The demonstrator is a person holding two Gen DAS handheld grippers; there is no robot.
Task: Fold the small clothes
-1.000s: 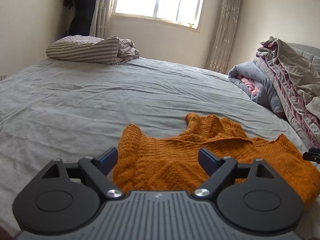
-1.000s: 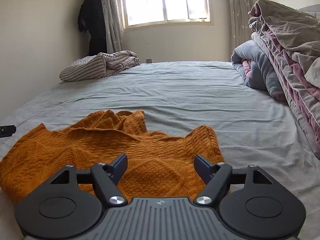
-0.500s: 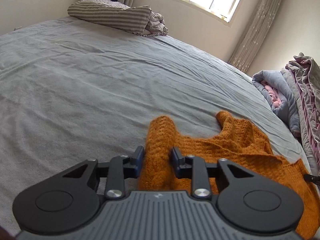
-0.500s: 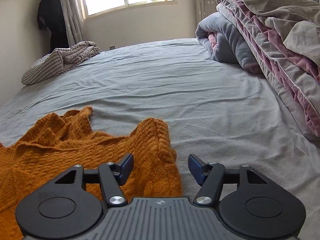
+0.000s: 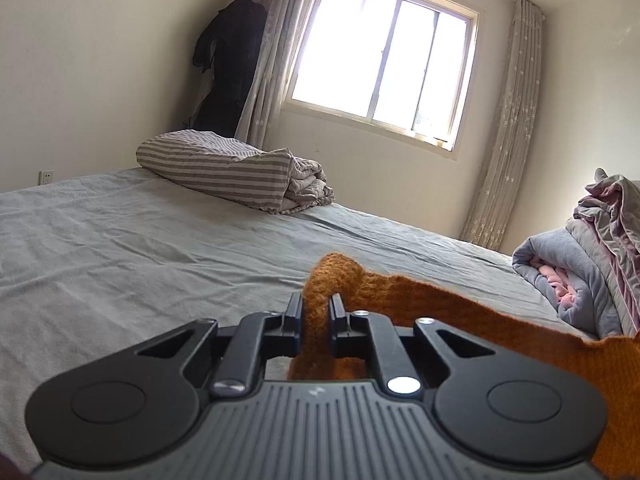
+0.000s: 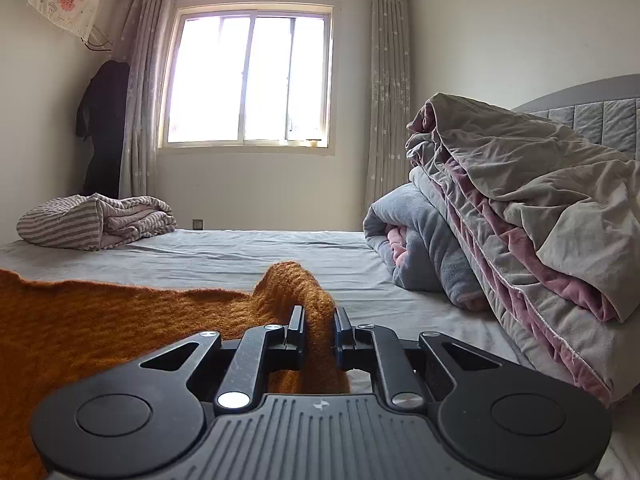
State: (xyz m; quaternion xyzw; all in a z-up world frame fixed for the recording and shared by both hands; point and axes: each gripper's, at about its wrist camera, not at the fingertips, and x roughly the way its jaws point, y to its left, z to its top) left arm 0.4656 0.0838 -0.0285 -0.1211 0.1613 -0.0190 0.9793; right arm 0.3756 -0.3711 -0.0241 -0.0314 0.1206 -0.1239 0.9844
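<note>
Left wrist view: the left gripper point(image 5: 316, 312) pinches a bunched corner of an orange knit garment point(image 5: 460, 304), its jaws closed narrowly on the fabric, which stretches away to the right above the grey bed sheet point(image 5: 140, 248). In the right wrist view, the right gripper point(image 6: 318, 326) clamps the opposite corner of the garment point(image 6: 100, 320), the knit spreading leftward. A striped folded quilt point(image 6: 92, 220) lies beyond, a piled duvet point(image 6: 520, 208) at right.
</note>
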